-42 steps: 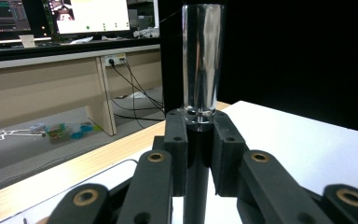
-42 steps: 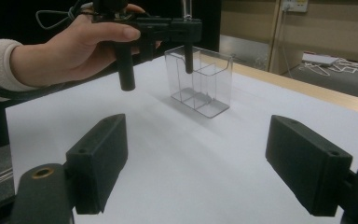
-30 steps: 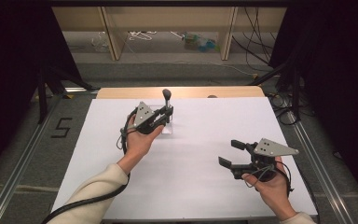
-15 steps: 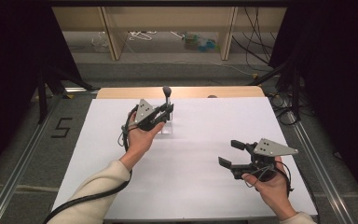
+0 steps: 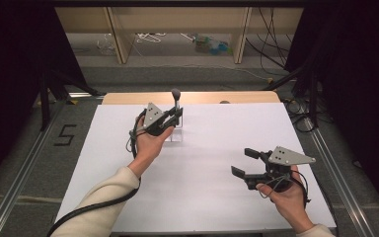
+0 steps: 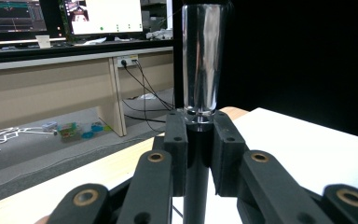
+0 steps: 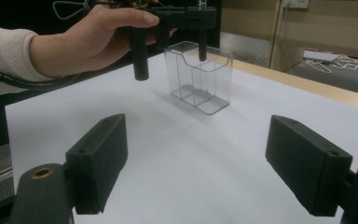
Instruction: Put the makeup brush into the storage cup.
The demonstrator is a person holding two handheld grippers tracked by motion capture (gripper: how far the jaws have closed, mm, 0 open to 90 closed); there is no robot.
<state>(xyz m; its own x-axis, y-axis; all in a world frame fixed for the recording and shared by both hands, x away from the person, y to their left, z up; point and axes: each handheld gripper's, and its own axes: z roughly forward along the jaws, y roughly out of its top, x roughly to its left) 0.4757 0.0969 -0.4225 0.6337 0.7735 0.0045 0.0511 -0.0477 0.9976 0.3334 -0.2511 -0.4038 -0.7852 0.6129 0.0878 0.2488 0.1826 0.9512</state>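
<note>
Black pads of the left gripper (image 6: 198,140) are seen clamped hard on the dark stem of a tall tool (image 5: 176,101), just below its clear, glassy handle, which rises upright above the jaws in the left gripper view; the lower end of the tool is seen in the right gripper view hanging inside the top of a clear plastic holder (image 7: 199,77) with several compartments, which stands on the white table (image 5: 212,197) near its far edge. The step in hand is judged to be the lowering of the tool into one compartment. It would best be done with the stem kept vertical and centred over the chosen slot, so that the thin walls are not struck and the light holder is not pushed or tipped; the grip should be eased only once the tip is felt to rest on the bottom. The right gripper (image 5: 249,165) is held wide open and empty, well apart from the holder, and could be brought up to steady it.
</note>
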